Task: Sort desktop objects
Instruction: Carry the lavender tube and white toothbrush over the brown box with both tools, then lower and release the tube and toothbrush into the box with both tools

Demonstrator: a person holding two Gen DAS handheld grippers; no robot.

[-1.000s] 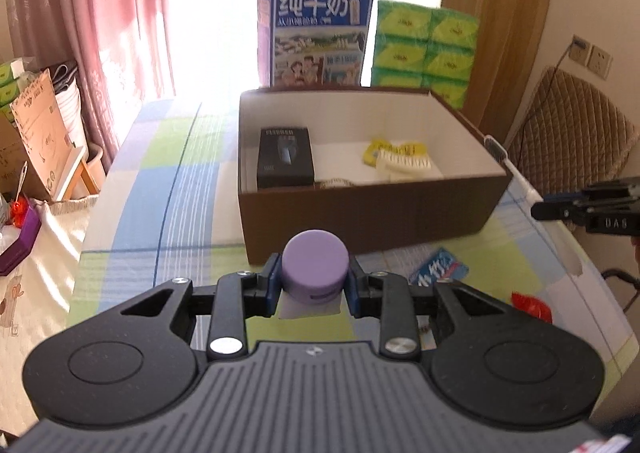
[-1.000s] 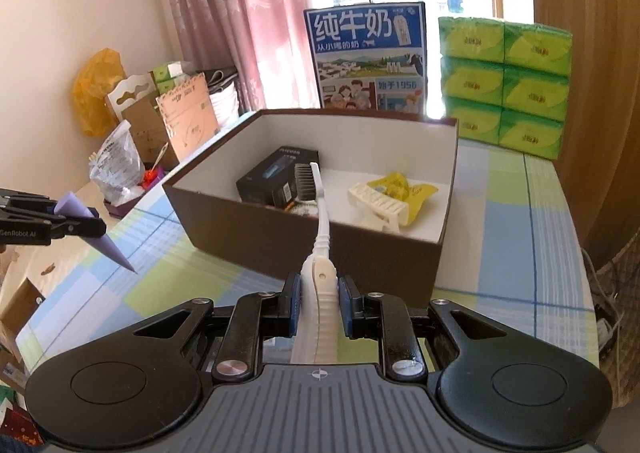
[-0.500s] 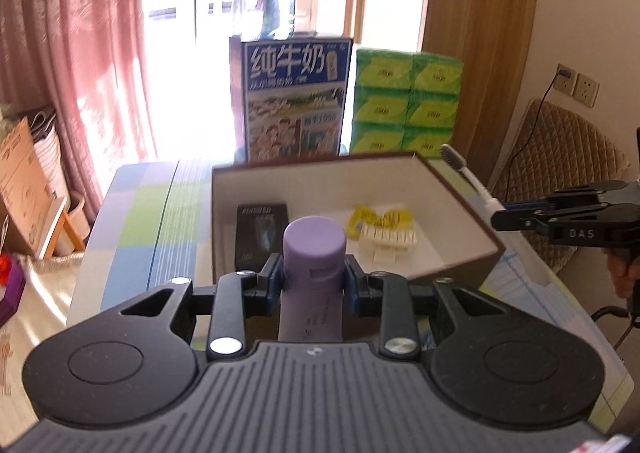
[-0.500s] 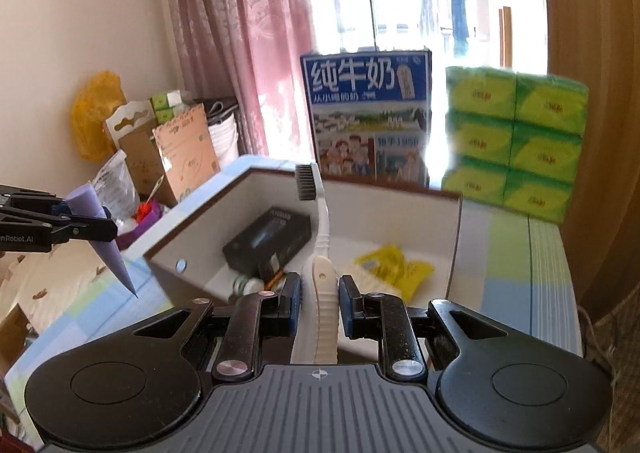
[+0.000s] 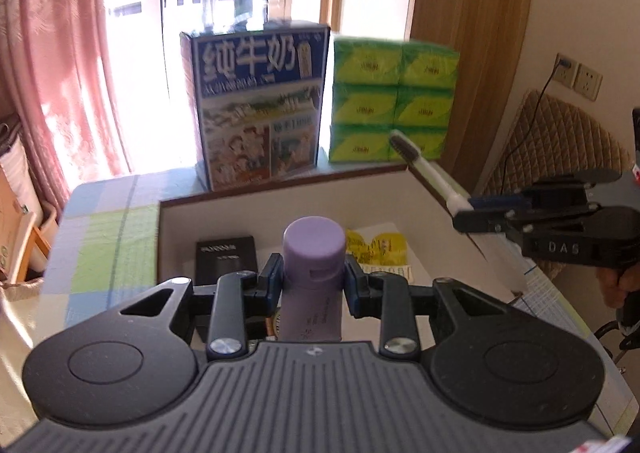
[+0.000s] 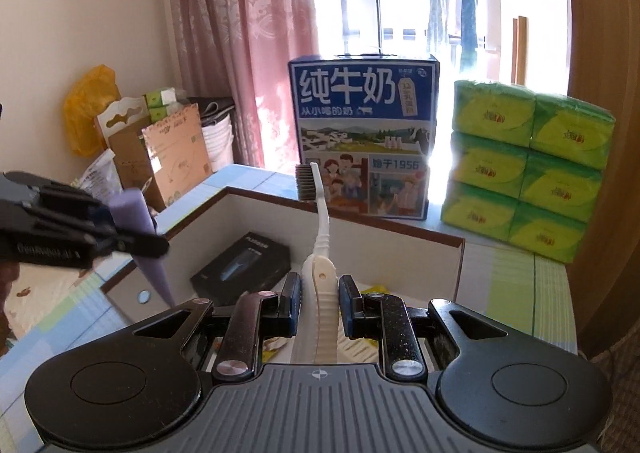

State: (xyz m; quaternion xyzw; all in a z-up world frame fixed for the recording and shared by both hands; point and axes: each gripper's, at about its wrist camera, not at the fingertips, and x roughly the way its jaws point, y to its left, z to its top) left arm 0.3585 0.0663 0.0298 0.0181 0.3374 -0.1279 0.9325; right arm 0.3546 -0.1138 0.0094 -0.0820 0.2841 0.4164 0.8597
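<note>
Right wrist | right claw (image 6: 319, 305) clamps toothbrush (image 6: 320, 221) (bristles up-forward) | left claw (image 5: 313, 280) clamps purple tube (image 5: 313, 273) upright

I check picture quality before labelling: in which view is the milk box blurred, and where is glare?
Left wrist view: the milk box and tissue packs look smeared, and the window behind is washed out. Right wrist view: the print on the milk box is sharp, with glare from the window at its right edge.
</note>
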